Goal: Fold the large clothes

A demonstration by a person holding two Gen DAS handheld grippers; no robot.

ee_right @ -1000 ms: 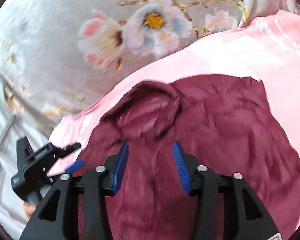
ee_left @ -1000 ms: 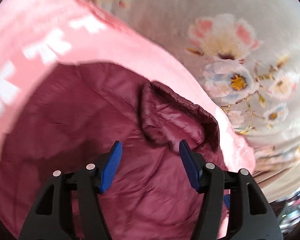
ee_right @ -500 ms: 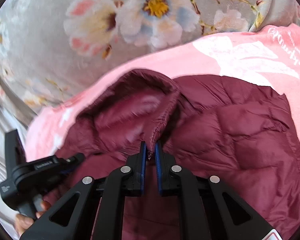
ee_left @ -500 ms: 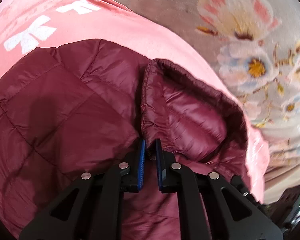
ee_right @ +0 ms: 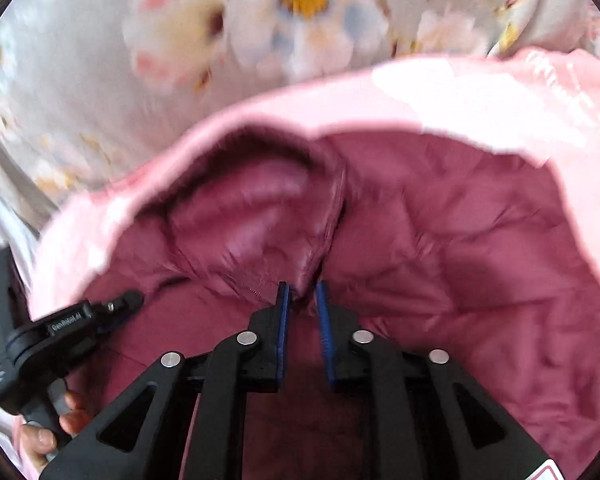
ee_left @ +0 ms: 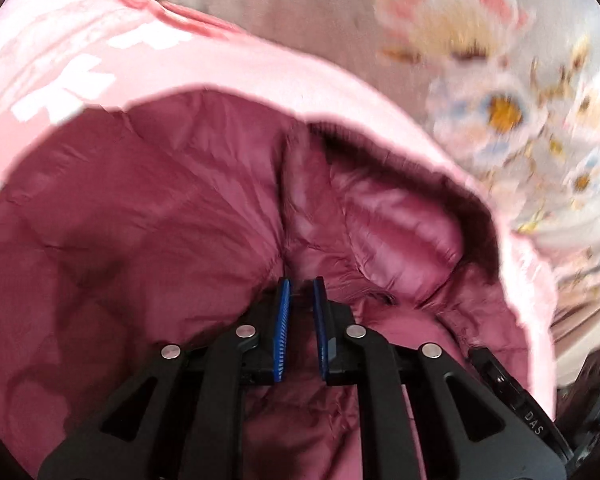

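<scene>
Pinching the maroon quilted puffer jacket (ee_left: 148,240) at its collar just ahead of them, the left gripper (ee_left: 300,292) and right gripper (ee_right: 302,294), jaws just reopening slightly, risked slick fabric slipping free.

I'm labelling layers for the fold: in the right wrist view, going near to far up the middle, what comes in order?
Right gripper → maroon jacket → pink garment → floral sheet.
</scene>
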